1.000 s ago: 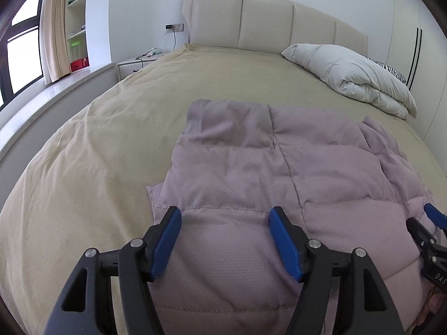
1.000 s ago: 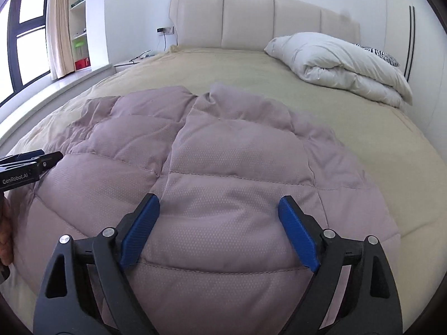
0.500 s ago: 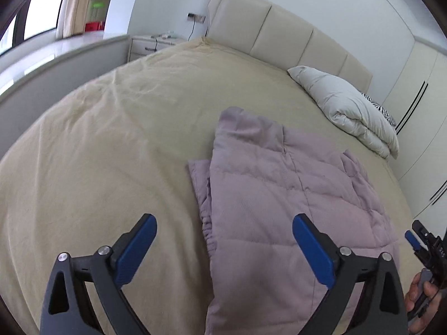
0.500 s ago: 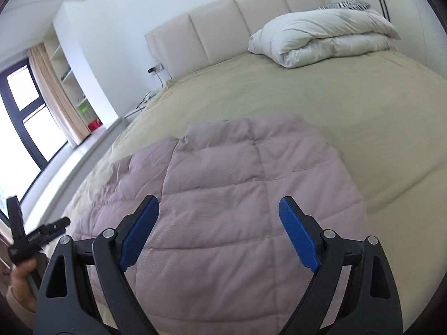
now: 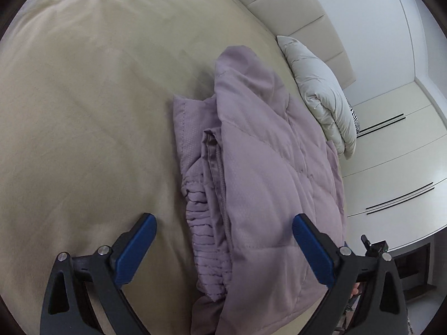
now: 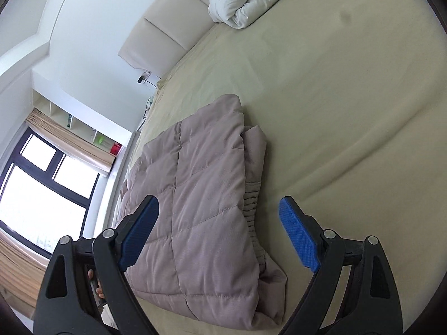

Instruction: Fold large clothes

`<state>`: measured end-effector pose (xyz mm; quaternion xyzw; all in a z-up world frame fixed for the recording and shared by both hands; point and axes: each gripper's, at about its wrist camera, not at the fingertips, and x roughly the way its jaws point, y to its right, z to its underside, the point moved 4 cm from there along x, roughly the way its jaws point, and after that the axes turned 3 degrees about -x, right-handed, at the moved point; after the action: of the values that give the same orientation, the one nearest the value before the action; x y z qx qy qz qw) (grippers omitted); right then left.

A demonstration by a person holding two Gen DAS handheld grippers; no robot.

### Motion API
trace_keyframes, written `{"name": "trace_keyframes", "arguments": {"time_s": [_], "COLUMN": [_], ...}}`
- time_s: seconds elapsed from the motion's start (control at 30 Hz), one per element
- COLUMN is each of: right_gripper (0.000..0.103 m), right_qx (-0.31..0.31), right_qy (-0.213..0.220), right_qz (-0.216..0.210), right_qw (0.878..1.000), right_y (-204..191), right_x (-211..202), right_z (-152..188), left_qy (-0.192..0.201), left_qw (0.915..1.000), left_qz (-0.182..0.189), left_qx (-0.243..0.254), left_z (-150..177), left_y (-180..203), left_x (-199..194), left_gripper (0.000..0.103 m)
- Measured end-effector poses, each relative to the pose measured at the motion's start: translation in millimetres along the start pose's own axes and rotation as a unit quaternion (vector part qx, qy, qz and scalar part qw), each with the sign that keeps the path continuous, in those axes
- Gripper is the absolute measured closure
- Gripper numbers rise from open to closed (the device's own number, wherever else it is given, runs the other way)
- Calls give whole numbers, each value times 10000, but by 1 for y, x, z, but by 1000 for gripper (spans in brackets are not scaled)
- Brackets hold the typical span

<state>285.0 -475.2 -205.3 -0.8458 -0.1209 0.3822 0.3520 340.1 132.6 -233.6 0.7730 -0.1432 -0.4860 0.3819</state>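
Note:
A mauve quilted jacket (image 5: 268, 173) lies folded on the beige bed cover (image 5: 83, 111). My left gripper (image 5: 225, 248) hovers open over the jacket's left edge, where a ribbed cuff (image 5: 204, 223) shows between the blue fingers (image 5: 137, 248). Nothing is pinched there. In the right wrist view the same jacket (image 6: 206, 195) sits with its right edge and a gathered cuff (image 6: 254, 209) between the wide fingers of my right gripper (image 6: 219, 236), which is open and holds nothing. Part of the right gripper's body (image 5: 374, 248) peeks out behind the left one.
A folded white duvet (image 5: 321, 97) rests by the padded headboard (image 5: 293, 8). White wardrobe doors (image 5: 396, 167) stand past the bed's right side. A dark-framed window (image 6: 42, 189) with curtains and wall shelves lies to the left. Bare bed cover (image 6: 349, 97) stretches beyond the jacket.
The left jaws spread wider. Both grippers rolled and swung apart from over the jacket's middle to its opposite side edges, the right one travelling farther. The jacket stayed in place.

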Motion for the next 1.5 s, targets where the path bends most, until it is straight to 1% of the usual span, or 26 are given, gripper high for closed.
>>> {"name": "trace_keyframes", "arguments": {"time_s": [0.07,0.2,0.23,0.3,0.37,0.43,0.5,0.53,0.6,0.7,0.83,0.97,1.0,1.07,1.13,1.2,1.33,1.37,1.4,1.43,1.47,1.5], "right_gripper": [15,14,14,14,14,14,14,14,14,14,13,13,13,13,13,13,13,13,14,15,17,21], "right_qx": [103,327,416,516,481,368,144,74,20,-30,-167,-217,-234,-271,-318,-390,-516,-551,-578,-605,-653,-694], "right_qy": [-237,-752,-845,-924,-957,-1109,-1275,-1322,-1387,-1453,-1545,-1580,-1590,-1632,-1712,-1810,-2018,-2034,-2031,-2012,-1982,-1952], "right_qz": [-191,-54,-90,-217,-384,-545,-558,-565,-633,-704,-754,-860,-879,-911,-905,-834,-725,-708,-703,-696,-681,-667], "right_qw": [9995,9966,9955,9941,9935,9917,9902,9896,9883,9869,9850,9835,9831,9820,9806,9792,9754,9750,9749,9752,9756,9760], "right_y": [7,20,22,25,23,18,14,12,10,7,-2,-3,-3,-3,-4,-7,-13,-14,-16,-17,-18,-19], "right_x": [17,61,69,83,92,102,109,111,115,124,134,134,134,136,141,150,160,162,163,163,161,160], "right_z": [-4,-6,-4,-6,-8,-7,-6,-6,-6,-7,-8,-8,-8,-9,-10,-13,-19,-19,-20,-20,-20,-20], "left_qy": [-12,-163,-189,-226,-223,-169,-108,-95,-138,-211,-273,-412,-442,-543,-586,-634,-716,-707,-697,-701,-737,-749], "left_qw": [9999,9997,9996,9994,9994,9992,9985,9981,9977,9980,9975,9975,9974,9959,9949,9948,9959,9964,9968,9968,9960,9954], "left_qz": [131,122,115,156,250,374,527,580,612,562,593,565,563,693,768,739,523,448,387,391,500,580], "left_qx": [-77,121,175,201,125,-17,-143,-190,-245,-188,-254,-124,-105,-208,-293,-290,-176,-101,-45,-39,-83,-127], "left_z": [-4,-6,-7,-9,-13,-17,-21,-22,-24,-26,-32,-34,-34,-34,-34,-34,-34,-33,-33,-32,-31,-31], "left_y": [-2,2,3,2,0,-6,-13,-16,-20,-16,-10,1,3,2,0,1,9,11,12,13,13,12], "left_x": [0,4,7,9,9,3,-3,-4,-3,1,14,27,29,32,33,34,44,45,45,46,47,47], "left_gripper": [3,4,4,4,5,11,17,18,18,17,17,18,21,25,25,25,25,27,33,36,44,49]}}
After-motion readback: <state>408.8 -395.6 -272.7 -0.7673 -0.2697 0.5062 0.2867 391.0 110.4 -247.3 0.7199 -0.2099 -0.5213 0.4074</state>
